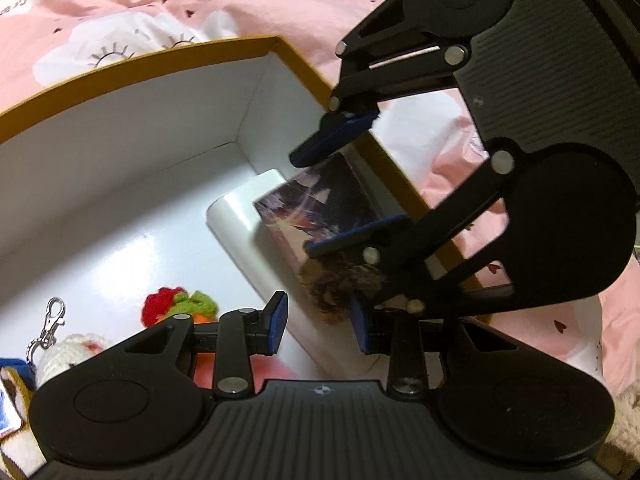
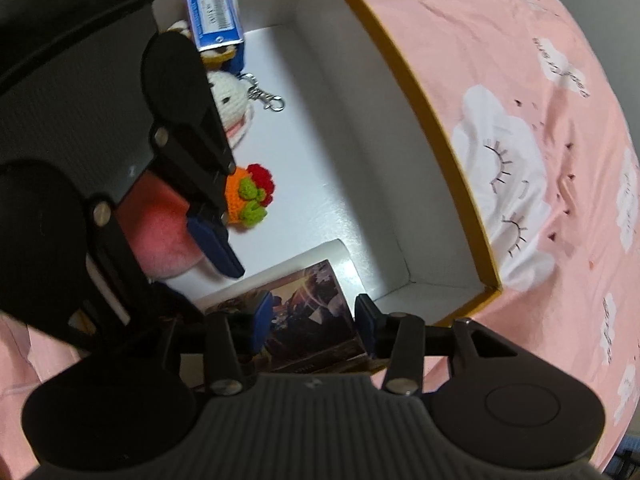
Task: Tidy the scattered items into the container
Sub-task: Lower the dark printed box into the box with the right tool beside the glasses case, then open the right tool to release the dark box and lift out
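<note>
An open box (image 1: 160,60) (image 2: 432,120) with an ochre rim and white inside lies on a pink sheet. In its corner a picture-printed box (image 1: 316,208) (image 2: 308,292) rests on a white glossy box (image 1: 236,224) (image 2: 340,252). My right gripper (image 2: 314,320) (image 1: 308,200) straddles the picture box, its blue pads standing just off the sides, so it is open. My left gripper (image 1: 320,324) hovers close beside it over the box's inside, open with nothing pressed between its pads. One of its fingers (image 2: 216,248) shows in the right wrist view.
Inside the box lie a crocheted red, green and orange piece (image 1: 176,304) (image 2: 250,192), a white crocheted bunny keychain (image 2: 230,96), a blue barcode carton (image 2: 214,16) and a pink plush (image 2: 160,236). The pink cloud-print sheet (image 2: 560,160) surrounds the box.
</note>
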A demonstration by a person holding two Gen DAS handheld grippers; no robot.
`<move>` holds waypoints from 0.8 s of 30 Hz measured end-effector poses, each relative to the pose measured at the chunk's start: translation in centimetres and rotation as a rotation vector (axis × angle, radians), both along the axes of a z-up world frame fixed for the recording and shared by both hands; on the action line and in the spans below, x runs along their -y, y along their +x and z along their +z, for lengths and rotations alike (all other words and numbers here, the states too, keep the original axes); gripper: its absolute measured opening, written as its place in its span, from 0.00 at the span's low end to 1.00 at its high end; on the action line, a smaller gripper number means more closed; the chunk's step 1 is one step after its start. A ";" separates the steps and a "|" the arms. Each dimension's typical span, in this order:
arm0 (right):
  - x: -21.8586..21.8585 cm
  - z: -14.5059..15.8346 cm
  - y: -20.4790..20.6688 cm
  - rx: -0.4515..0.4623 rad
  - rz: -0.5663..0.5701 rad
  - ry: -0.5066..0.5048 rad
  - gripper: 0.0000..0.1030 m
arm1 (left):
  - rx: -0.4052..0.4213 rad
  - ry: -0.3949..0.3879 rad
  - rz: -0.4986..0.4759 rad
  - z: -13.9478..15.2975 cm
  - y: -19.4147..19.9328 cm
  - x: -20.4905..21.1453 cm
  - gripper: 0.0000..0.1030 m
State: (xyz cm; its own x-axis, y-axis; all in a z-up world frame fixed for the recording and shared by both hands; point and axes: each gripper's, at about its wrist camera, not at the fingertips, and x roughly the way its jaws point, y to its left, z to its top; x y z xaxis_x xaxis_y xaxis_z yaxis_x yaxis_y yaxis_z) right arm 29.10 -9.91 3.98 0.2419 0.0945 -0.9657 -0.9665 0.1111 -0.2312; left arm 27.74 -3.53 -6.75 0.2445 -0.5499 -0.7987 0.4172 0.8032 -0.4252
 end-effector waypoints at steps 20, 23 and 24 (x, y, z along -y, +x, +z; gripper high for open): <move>0.5 0.7 -1.8 -0.022 0.117 -0.095 0.38 | -0.018 -0.005 0.005 -1.0 1.3 -0.1 0.37; 0.5 0.6 -1.6 -0.016 0.107 -0.094 0.38 | -0.021 -0.008 0.010 -1.0 1.2 -0.4 0.37; 0.5 0.6 -1.5 -0.019 0.104 -0.094 0.38 | -0.019 -0.008 0.011 -1.0 1.1 -0.5 0.37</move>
